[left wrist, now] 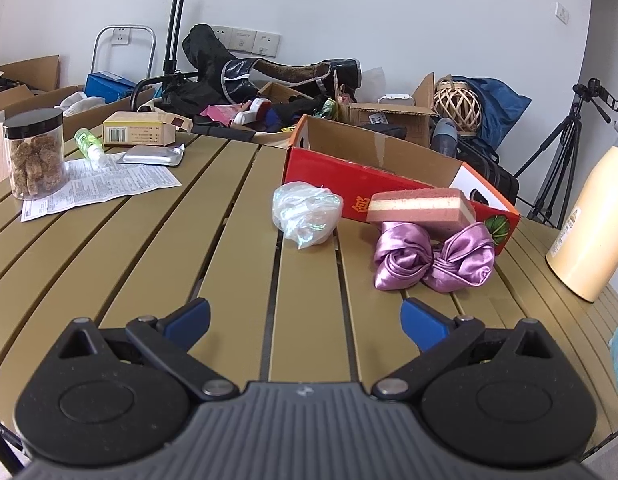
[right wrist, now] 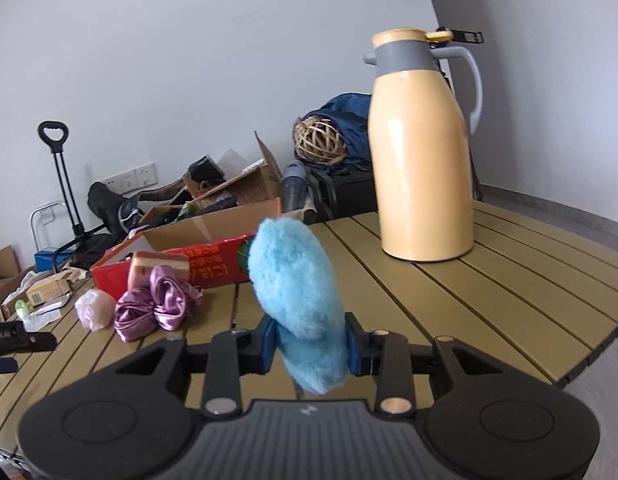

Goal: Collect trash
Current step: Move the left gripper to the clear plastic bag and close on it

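Already our right gripper (right wrist: 311,346) is clamped on the fluffy blue ball (right wrist: 297,292), which stands up between the blue pads toward twelve o'clock. Our left gripper (left wrist: 305,320) gapes wide over bare slats of the table (left wrist: 149,264), the crumpled plastic bag (left wrist: 307,214) lying at twelve o'clock, well apart from its fingertips. At two o'clock from the ball stands the yellow jug (right wrist: 423,152), near the table's far edge.

The right tongs (right wrist: 309,346) pinch a fluffy blue puff (right wrist: 295,280) between their blue pads, lifted above the slatted worktop (right wrist: 489,300). Beyond stands a yellow jug (right wrist: 423,152) — upright (grey collar and handle). Off left, a purple satin bow (right wrist: 155,306) lies just beside a red box (right wrist: 213,266).
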A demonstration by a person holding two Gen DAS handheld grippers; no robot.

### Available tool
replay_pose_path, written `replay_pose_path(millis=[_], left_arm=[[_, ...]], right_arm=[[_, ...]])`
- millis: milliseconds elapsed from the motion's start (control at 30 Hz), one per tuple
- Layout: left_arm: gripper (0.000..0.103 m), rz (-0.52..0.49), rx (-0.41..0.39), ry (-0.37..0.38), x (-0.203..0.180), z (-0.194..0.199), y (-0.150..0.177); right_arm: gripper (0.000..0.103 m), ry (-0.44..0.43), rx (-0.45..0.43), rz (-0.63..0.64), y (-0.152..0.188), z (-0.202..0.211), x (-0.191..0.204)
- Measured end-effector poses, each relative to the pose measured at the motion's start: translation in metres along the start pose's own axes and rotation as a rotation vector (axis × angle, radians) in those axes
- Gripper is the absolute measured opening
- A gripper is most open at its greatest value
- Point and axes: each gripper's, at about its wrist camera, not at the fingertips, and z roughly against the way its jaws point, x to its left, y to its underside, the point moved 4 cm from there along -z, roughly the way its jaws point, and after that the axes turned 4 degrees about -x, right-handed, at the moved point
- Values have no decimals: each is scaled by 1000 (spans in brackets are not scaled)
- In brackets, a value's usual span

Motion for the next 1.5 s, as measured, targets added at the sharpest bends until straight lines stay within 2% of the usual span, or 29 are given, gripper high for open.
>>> replay_pose_path(millis=[167,300,500,667,900,1300,1367,1500], left_arm=[[103,-3,-9,-21,5,-1,-5],[103,-61,-50,-44,2,-6,-21],[103,-120,-68,-38,-8,-33,-45],[103,-116,-12,-45,-10,-69,-62],[103,-158,56,-102,-16,-116,-68],[102,-195,81,-145,-29,-154,-58],[96,-200,92,-147,-30,-157,-57],[74,-184,111,-141,-30,-159,-55]], right_arm=[[33,-20,11,-18,8,-11,-5],[33,-21,10,-11,9,-17,-5],[33,-17,11,-18,6,-27,-6],[33,-19,13,-9,7,-35,-1],[33,-13,13,-5,7,-40,-1],[33,13,20,-32,7,-47,-7],[33,15,21,-41,6,-48,-10],[33,13,16,-44,5,-47,-10]])
